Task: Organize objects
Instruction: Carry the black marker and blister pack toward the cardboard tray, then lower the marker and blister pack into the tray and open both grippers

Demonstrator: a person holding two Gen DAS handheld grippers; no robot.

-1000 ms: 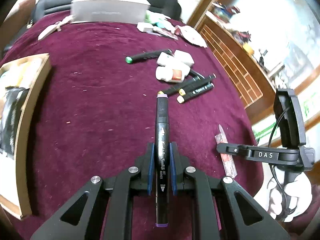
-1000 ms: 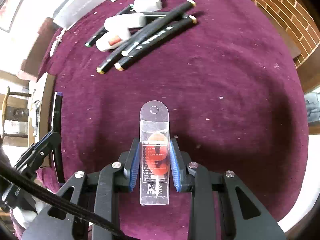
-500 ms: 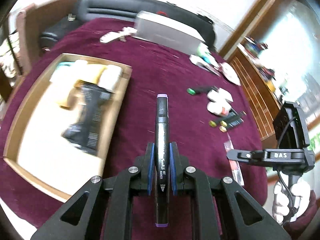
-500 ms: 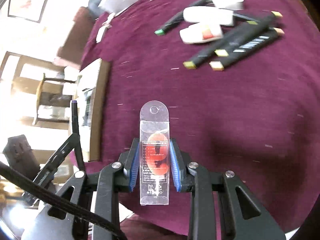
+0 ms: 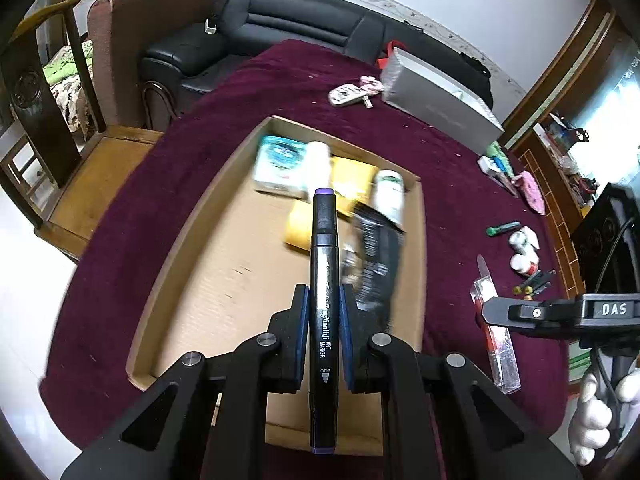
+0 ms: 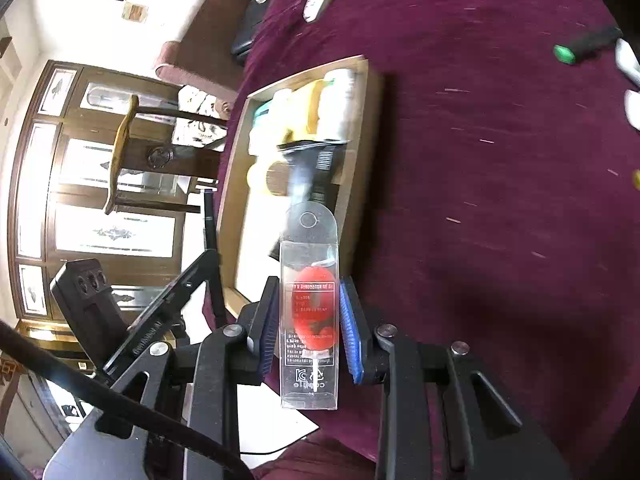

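My left gripper (image 5: 323, 320) is shut on a black art marker (image 5: 323, 264) with purple caps. It holds the marker above the open cardboard box (image 5: 224, 264), pointing at the things inside. My right gripper (image 6: 310, 320) is shut on a clear plastic packet with a red item (image 6: 310, 312). It is over the maroon cloth just right of the box (image 6: 360, 184). The right gripper with its packet (image 5: 496, 340) also shows at the right of the left wrist view. The left gripper's body (image 6: 160, 320) shows at the left of the right wrist view.
The box holds a black pouch (image 5: 376, 264), yellow packets (image 5: 352, 184), a white bottle (image 5: 390, 196) and a teal pack (image 5: 280, 164). Loose markers and white bottles (image 5: 524, 256) lie far right on the maroon tablecloth (image 5: 460, 208). A grey box (image 5: 436, 104), sofa and chairs stand behind.
Both grippers have swung left, away from the pile of markers and bottles, to the cardboard box. The left one is now over the box. Each still holds its object.
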